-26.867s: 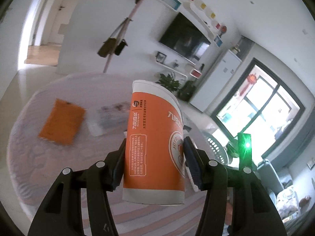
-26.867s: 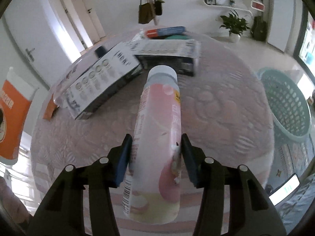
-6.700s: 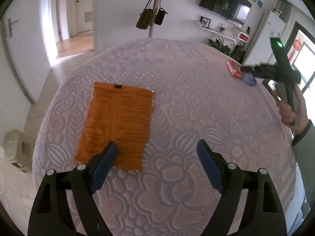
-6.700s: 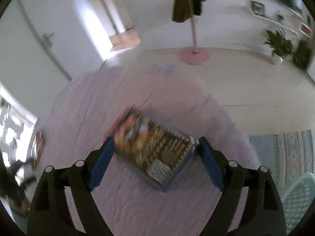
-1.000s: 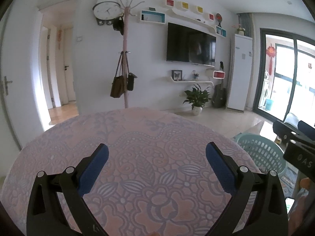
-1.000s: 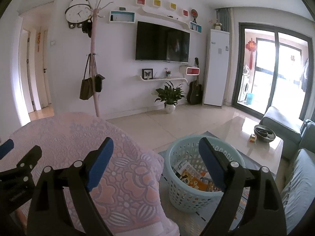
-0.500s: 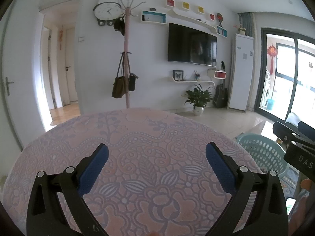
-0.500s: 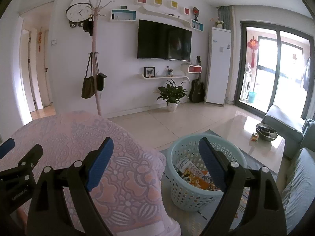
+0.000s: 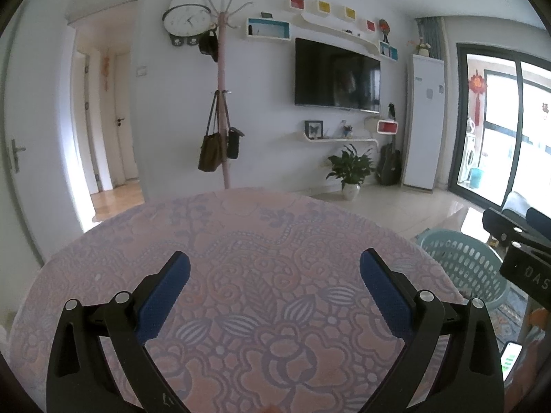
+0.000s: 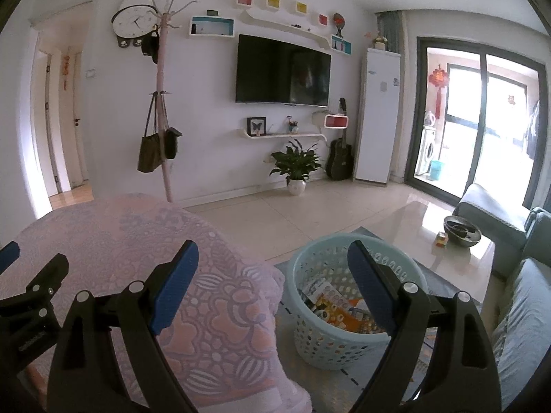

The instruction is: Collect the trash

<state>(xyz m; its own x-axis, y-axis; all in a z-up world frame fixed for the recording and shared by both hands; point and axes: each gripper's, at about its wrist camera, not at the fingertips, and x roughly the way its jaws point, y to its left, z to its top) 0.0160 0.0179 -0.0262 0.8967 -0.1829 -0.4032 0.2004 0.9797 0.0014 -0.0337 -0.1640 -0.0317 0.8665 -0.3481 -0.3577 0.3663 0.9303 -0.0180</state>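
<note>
**Q:** Which step of the task is in hand?

**A:** Judging by the layout, collection is at or near its end. My left tool (image 9: pixel 274 272) hangs over the surface (image 9: pixel 241 241) with its jaws spread wide and nothing between them. My right tool (image 10: pixel 272 261) is likewise released and empty, its jaws framing the surface edge on one side and the basket (image 10: pixel 310 337) on the other. No trash is visible on the part of the patterned cloth that either view covers.

**Q:** Where is the task's thing, and how does it look?

**A:** The trash (image 10: pixel 339 309) lies inside the basket, on the floor beside the surface. Through the open top I see printed packaging in orange, yellow and white, lying loosely against the inner wall. Individual items cannot be told apart. The basket is pale green, perforated, upright, and stands on a rug. Its rim also shows at the right of the left wrist view (image 9: pixel 461 268).

**Q:** What does the next move call for?

**A:** A check, in my judgement. The near edge of the surface is hidden under my tools, so I should sweep both views across it. If an item remains, I approach it with released jaws, clench on it, carry it above the basket and release. If none remains, no further grasp is required.
</note>
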